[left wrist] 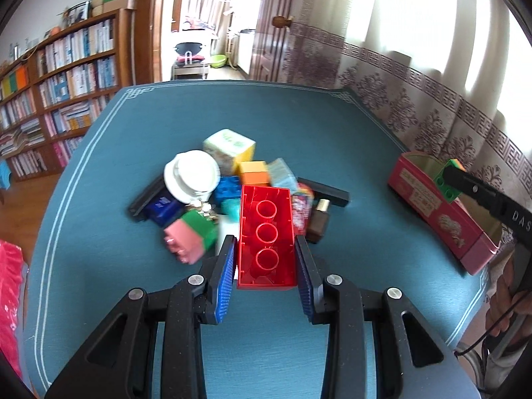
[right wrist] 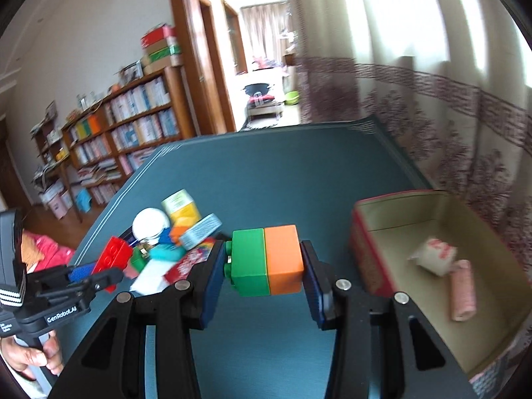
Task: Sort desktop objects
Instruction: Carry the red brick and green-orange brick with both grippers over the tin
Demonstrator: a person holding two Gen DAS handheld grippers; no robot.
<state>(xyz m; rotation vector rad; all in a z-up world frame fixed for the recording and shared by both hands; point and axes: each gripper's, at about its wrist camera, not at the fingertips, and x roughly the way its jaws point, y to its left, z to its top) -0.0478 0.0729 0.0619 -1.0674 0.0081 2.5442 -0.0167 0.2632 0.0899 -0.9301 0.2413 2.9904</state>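
Left wrist view: my left claw clamps the red brick between its blue pads, hollow underside facing the camera, above the teal table mat. Just beyond it lies the pile: a white round lid, a pink-and-green block, a blue brick, an orange block, a yellow-sided carton and a small brown bottle, touching or overlapping one another. Right wrist view: my right claw grips the green-and-orange block, pads pressed on its two ends, above the mat just left of the pink box. Inside that box lie a white crumpled packet and a pink roll, touching each other.
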